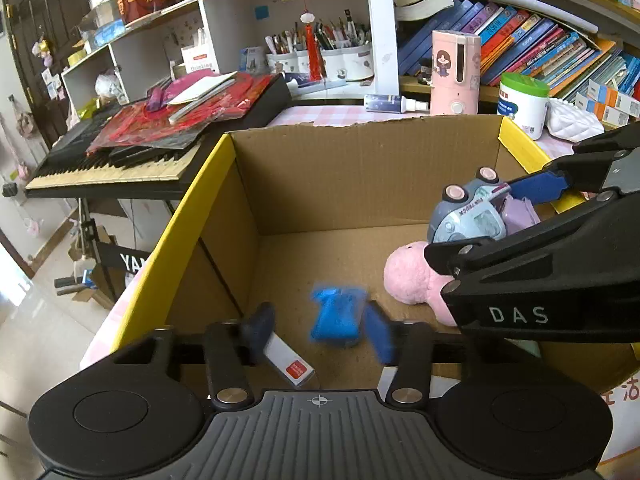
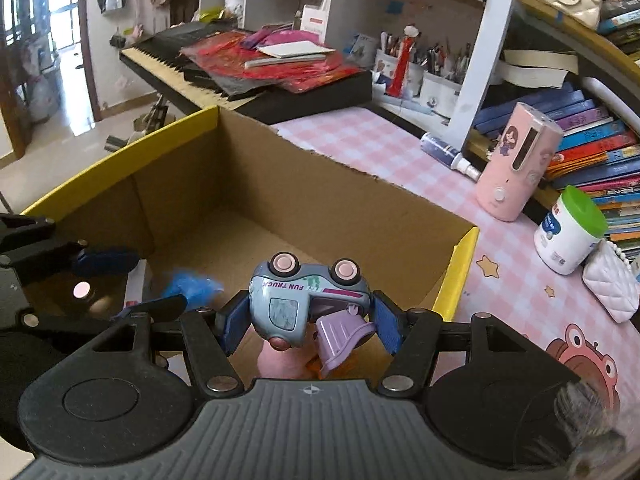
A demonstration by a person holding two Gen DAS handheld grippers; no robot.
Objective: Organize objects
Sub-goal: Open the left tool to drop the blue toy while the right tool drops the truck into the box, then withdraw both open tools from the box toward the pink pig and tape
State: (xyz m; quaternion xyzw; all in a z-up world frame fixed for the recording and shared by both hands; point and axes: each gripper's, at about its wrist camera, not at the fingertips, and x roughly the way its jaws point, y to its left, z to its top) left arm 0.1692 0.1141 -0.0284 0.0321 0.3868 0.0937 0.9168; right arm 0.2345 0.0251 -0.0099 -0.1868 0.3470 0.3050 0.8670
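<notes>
Pink-checked tabletop (image 2: 400, 152) carries your cardboard box (image 2: 304, 184). Inside already: pink plush (image 1: 412, 276), white packet (image 1: 290, 362). Your left tongs (image 1: 320, 334) gape empty, the blurred blue toy (image 1: 336, 314) dropping between. Your right tongs (image 2: 308, 322) clamp the toy truck (image 2: 304, 296) above the box, unreleased.

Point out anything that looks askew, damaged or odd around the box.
The toy truck in the right gripper is upside down, wheels up, its purple rear part hanging open. The cardboard box's far wall has a ragged, torn top edge. A blue object between the open left gripper's fingers is blurred, so apparently moving.
</notes>
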